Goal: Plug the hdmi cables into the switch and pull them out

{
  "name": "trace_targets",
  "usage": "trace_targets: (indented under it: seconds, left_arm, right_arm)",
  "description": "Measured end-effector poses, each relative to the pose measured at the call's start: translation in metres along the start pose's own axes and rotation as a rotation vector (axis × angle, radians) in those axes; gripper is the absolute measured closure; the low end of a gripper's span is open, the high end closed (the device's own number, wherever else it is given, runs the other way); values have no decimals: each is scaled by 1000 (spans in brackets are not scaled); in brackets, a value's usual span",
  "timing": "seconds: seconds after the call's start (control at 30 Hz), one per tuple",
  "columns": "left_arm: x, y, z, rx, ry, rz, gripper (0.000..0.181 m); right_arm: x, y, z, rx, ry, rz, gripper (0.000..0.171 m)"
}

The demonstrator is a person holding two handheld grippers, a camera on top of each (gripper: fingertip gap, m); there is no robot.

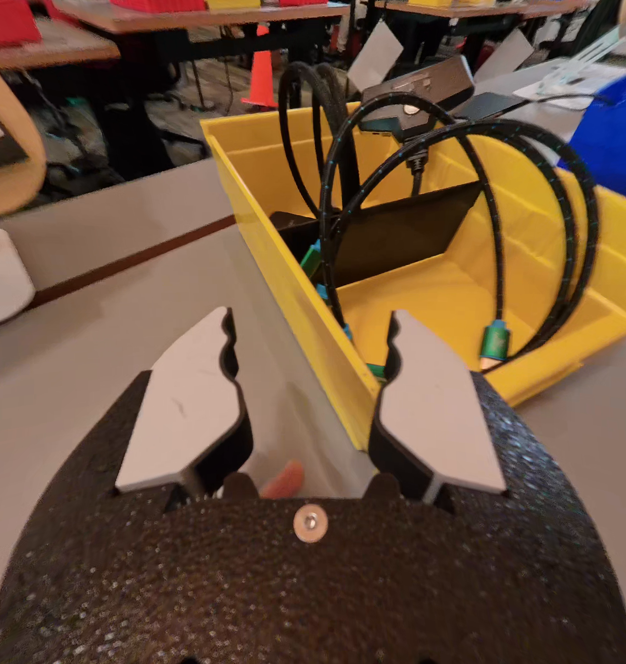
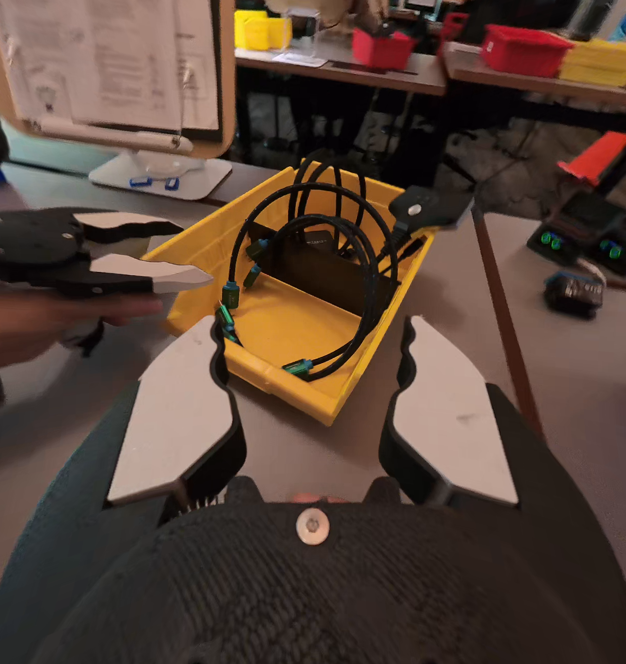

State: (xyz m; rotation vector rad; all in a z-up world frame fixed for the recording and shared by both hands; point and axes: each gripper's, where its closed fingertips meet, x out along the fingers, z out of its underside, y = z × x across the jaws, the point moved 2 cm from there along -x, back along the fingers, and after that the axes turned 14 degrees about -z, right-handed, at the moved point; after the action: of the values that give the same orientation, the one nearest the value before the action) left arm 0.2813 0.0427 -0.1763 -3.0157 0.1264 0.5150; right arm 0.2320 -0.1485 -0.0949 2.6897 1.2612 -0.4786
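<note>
Two empty grippers (image 1: pixel 311 323) (image 2: pixel 311 330), jaws apart

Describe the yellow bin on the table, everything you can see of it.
The yellow bin is an open-topped, long, plastic-looking tray with sloping walls, standing upright on the grey table. A dark divider across its middle splits it into a near and a far compartment. Black braided cables with green plugs coil loosely inside, looping above the rim; one green plug lies on the near floor. A small black switch box rests on its far right rim. Neither gripper touches it.
</note>
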Motion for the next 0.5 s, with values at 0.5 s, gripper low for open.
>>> trace_targets:
  seconds: [0.5]
  left_arm:
    - [-76, -101, 32, 146, -16, -114, 175]
  right_arm:
    - [46, -106, -18, -30, 4, -117, 68]
